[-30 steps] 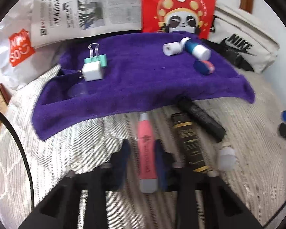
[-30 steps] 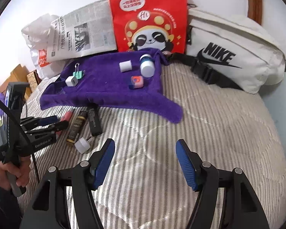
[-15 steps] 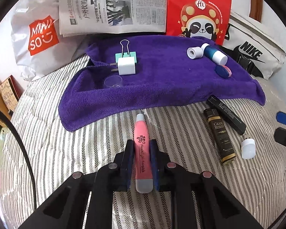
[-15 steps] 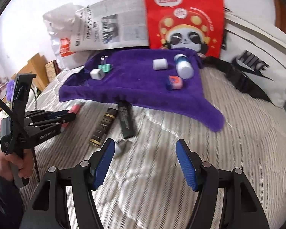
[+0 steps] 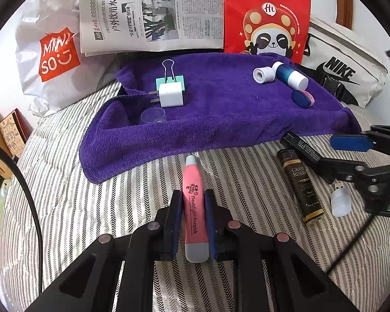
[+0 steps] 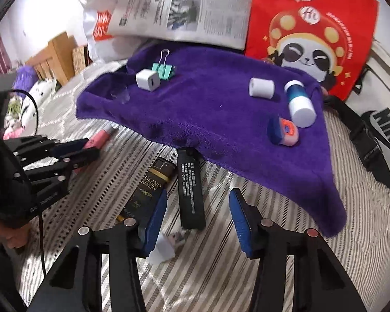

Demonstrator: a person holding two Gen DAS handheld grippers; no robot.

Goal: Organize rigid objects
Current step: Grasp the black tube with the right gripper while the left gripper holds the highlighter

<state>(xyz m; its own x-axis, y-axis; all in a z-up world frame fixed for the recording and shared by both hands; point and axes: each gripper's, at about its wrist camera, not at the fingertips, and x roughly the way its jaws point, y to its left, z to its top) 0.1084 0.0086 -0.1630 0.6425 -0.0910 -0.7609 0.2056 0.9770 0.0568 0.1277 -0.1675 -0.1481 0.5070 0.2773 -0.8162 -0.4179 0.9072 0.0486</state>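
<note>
My left gripper (image 5: 193,205) is shut on a pink flashlight earpick pen (image 5: 193,202), held just in front of the purple towel (image 5: 221,114). My right gripper (image 6: 197,208) is open, its fingers on either side of a black stick (image 6: 191,189) lying on the striped bedspread. Beside it lie a dark "Grand Reserve" tube (image 6: 148,189) and a white USB piece (image 6: 166,247). On the towel lie a white charger (image 5: 170,95), a teal binder clip (image 5: 169,78), a clear cup (image 5: 153,115), a white roll (image 5: 264,74), a blue-white bottle (image 5: 290,75) and a blue-pink case (image 5: 303,98).
Behind the towel stand a newspaper (image 5: 153,13), a red panda bag (image 5: 267,18), a white Miniso bag (image 5: 52,52) and a white Nike pouch (image 5: 343,72). The right gripper also shows in the left wrist view (image 5: 364,161). A black cable (image 5: 26,195) runs at the left.
My left gripper has risen and drawn back a little with the pink pen in it. My right gripper has moved left and forward to straddle the black stick.
</note>
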